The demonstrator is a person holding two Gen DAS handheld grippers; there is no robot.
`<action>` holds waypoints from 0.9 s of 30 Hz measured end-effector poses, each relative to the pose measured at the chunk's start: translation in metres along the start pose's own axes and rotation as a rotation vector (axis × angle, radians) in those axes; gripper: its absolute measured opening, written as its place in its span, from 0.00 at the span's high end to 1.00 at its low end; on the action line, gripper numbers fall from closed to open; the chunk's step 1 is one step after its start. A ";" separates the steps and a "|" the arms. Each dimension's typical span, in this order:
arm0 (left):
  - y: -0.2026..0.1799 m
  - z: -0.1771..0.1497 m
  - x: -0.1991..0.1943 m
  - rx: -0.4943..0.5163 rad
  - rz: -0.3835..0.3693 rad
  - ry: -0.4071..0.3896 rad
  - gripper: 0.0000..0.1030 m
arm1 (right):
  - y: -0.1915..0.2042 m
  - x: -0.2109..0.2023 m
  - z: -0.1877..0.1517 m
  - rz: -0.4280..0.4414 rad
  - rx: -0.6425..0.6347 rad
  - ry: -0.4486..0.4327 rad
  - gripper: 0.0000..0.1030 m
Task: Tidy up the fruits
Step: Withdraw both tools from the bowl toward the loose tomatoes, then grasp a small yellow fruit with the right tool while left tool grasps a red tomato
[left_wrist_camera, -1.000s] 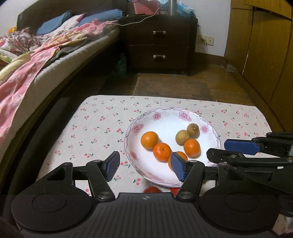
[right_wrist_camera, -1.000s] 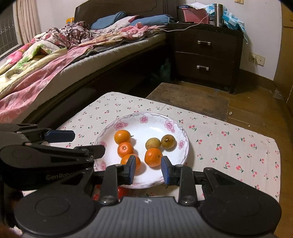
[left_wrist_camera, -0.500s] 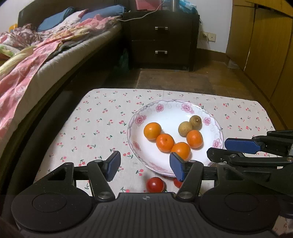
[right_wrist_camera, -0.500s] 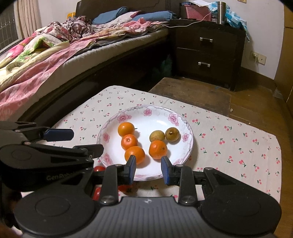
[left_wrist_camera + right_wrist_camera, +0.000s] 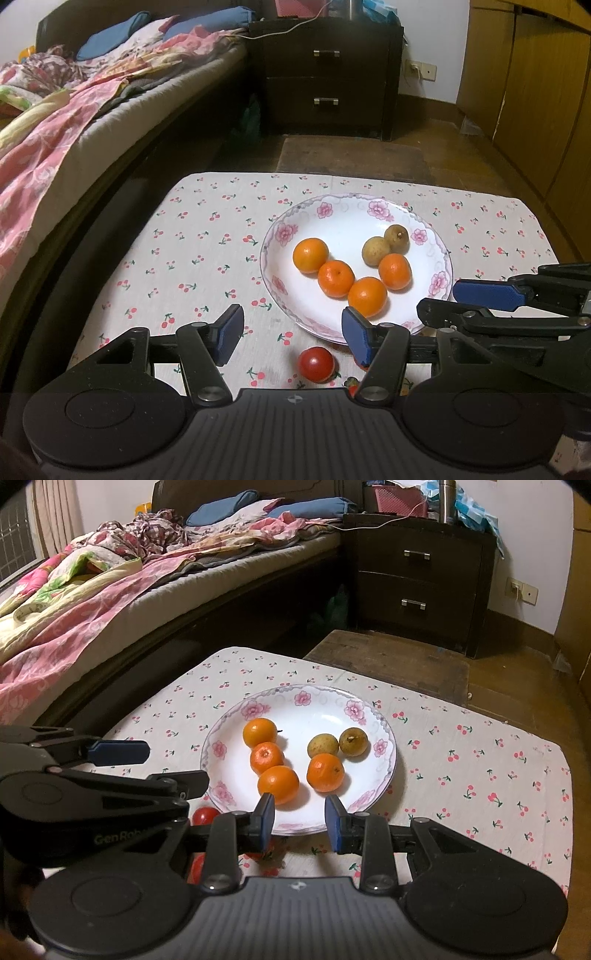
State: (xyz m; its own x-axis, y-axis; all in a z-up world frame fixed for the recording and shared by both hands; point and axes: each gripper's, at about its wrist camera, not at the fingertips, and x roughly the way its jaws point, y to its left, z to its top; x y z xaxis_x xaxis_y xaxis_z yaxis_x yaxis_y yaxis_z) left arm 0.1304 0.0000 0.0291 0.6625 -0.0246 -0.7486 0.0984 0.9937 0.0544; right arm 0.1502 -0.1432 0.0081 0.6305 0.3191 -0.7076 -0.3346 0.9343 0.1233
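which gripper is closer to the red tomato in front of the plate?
Left. The left gripper frames the red tomato between open jaws; the right gripper sits beside it, nearer the plate.

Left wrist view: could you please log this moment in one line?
left gripper: open, empty | right gripper: open, empty | plate: four oranges, two brown fruits | tomato: on cloth

We see four oranges [image 5: 334, 277] and two brownish round fruits [image 5: 384, 245] sitting in the white floral plate [image 5: 347, 218]; the brown pair touch each other. One red tomato [image 5: 316, 363] lies on the worktop just off the plate's near rim, others beside it mostly hidden.
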 end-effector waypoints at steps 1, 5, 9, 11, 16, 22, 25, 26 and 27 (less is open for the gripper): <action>0.000 0.000 0.000 0.001 0.000 0.001 0.36 | 0.000 0.000 0.000 0.001 0.000 0.001 0.66; 0.000 -0.001 0.000 0.001 0.001 0.002 0.36 | 0.000 0.000 -0.001 0.002 0.001 0.005 0.66; 0.001 -0.003 -0.001 0.002 -0.001 0.005 0.35 | 0.000 0.000 -0.001 0.005 0.002 0.006 0.66; 0.002 -0.005 0.000 0.003 -0.004 0.010 0.33 | 0.000 0.000 -0.003 0.011 0.003 0.012 0.66; 0.017 -0.012 0.003 -0.052 -0.050 0.052 0.25 | 0.000 0.000 -0.015 0.027 -0.004 0.047 0.62; 0.027 -0.017 0.002 -0.062 -0.055 0.060 0.25 | 0.005 -0.002 -0.038 0.057 -0.028 0.085 0.62; 0.028 -0.020 0.001 -0.082 -0.092 0.080 0.25 | 0.013 0.001 -0.042 0.088 -0.053 0.102 0.62; 0.028 -0.021 -0.001 -0.082 -0.106 0.081 0.25 | 0.015 0.003 -0.043 0.099 -0.063 0.105 0.61; 0.026 -0.024 -0.003 -0.075 -0.112 0.080 0.25 | 0.017 0.005 -0.043 0.108 -0.073 0.109 0.61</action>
State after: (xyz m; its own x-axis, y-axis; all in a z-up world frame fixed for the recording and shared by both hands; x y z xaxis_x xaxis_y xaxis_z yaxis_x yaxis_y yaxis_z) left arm 0.1136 0.0287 0.0170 0.5892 -0.1301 -0.7974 0.1106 0.9907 -0.0799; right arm 0.1174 -0.1321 -0.0237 0.5097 0.3941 -0.7648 -0.4487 0.8802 0.1545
